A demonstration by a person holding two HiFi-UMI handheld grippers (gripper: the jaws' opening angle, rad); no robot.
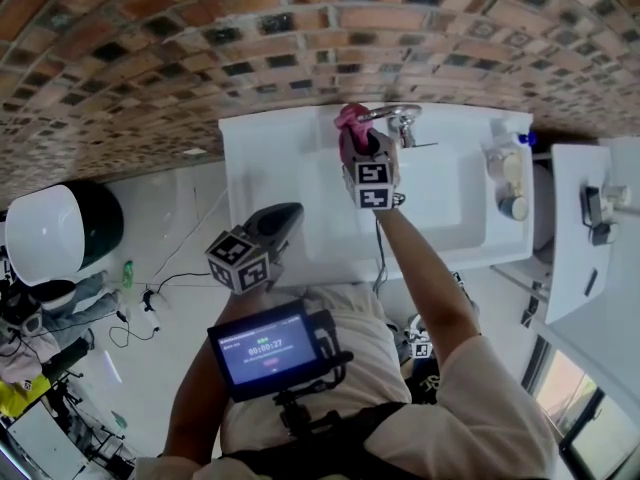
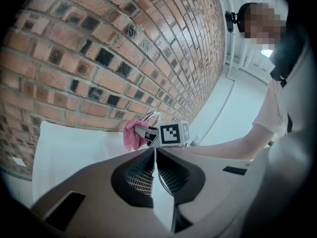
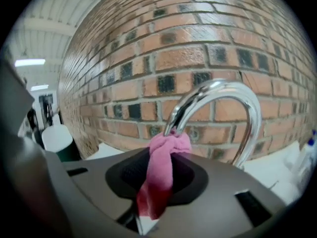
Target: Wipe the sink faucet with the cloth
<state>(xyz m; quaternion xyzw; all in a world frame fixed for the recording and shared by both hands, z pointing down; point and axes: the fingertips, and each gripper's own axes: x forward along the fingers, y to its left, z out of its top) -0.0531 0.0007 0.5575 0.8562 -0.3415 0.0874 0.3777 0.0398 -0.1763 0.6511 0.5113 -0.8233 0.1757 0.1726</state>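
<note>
The right claw [image 3: 161, 182] is clamped on a bunched pink cloth [image 3: 167, 150], whose top sits against the spout end of the curved chrome sink faucet [image 3: 250, 108] — a red brick wall [image 3: 198, 43] stands behind. The left claw [image 2: 154, 168] is closed and empty, over the white sink's [image 1: 260, 148] front-left part — well apart from the faucet

Count: two tools, the left tool [image 1: 285, 216] and the right tool [image 1: 356, 140]. One pink cloth [image 1: 350, 118], one chrome faucet [image 1: 398, 114], one white sink [image 1: 250, 148], and one small screen [image 1: 268, 348] at the near side. Containers on the sink's right edge are too small to count.
</note>
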